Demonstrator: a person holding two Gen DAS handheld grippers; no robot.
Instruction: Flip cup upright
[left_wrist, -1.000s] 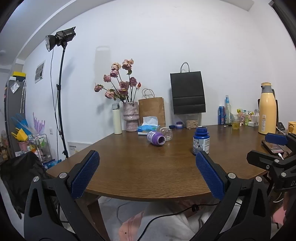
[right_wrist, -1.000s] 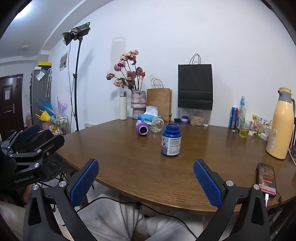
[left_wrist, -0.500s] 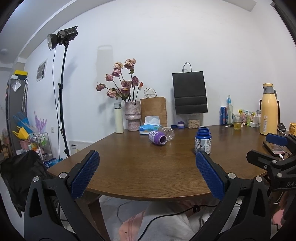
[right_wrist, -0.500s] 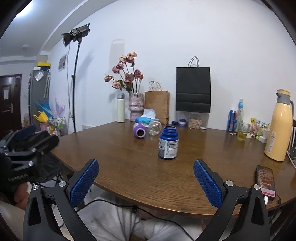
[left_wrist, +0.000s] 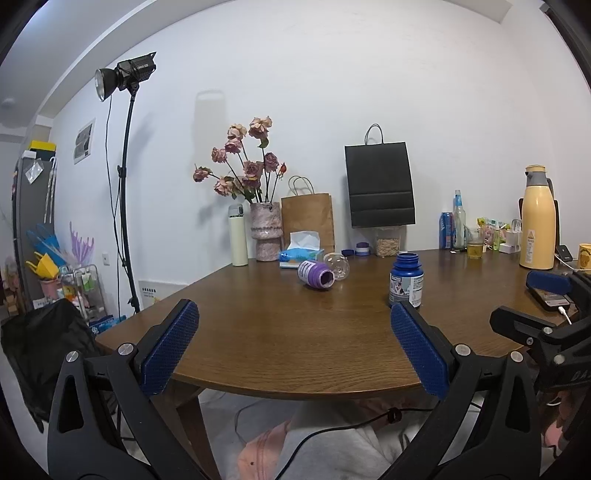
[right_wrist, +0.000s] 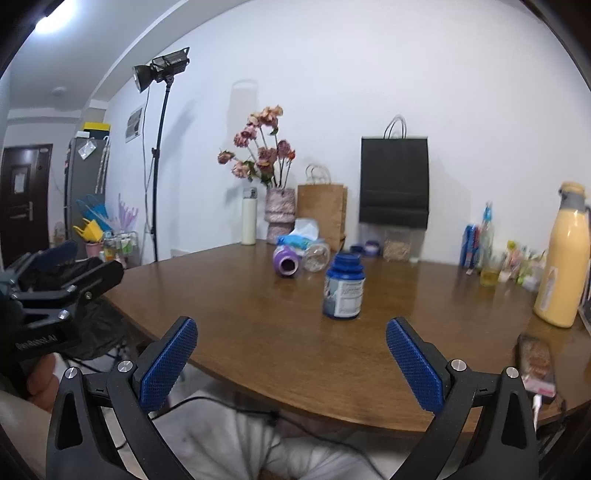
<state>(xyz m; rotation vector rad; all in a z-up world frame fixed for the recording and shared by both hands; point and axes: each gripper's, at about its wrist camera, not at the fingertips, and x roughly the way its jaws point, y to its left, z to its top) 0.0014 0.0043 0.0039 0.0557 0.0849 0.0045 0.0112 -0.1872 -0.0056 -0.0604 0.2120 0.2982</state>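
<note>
A purple cup (left_wrist: 316, 274) lies on its side on the brown table (left_wrist: 280, 332), mouth toward me; it also shows in the right wrist view (right_wrist: 284, 261). A clear glass jar (left_wrist: 337, 265) lies right behind it, also in the right wrist view (right_wrist: 316, 256). My left gripper (left_wrist: 295, 347) is open and empty at the table's near edge, well short of the cup. My right gripper (right_wrist: 291, 358) is open and empty at the near edge too. The right gripper shows at the right of the left wrist view (left_wrist: 546, 314).
A blue bottle (right_wrist: 343, 286) stands upright between my right gripper and the cup. A phone (right_wrist: 535, 363) lies at the right edge. A yellow thermos (right_wrist: 563, 258), a flower vase (left_wrist: 265, 236), a tissue pack (left_wrist: 301, 254) and paper bags stand at the back.
Both grippers have drifted a little; the right view now sits closer to the blue bottle and is slightly blurred. Both stay open and the cup has not moved.
</note>
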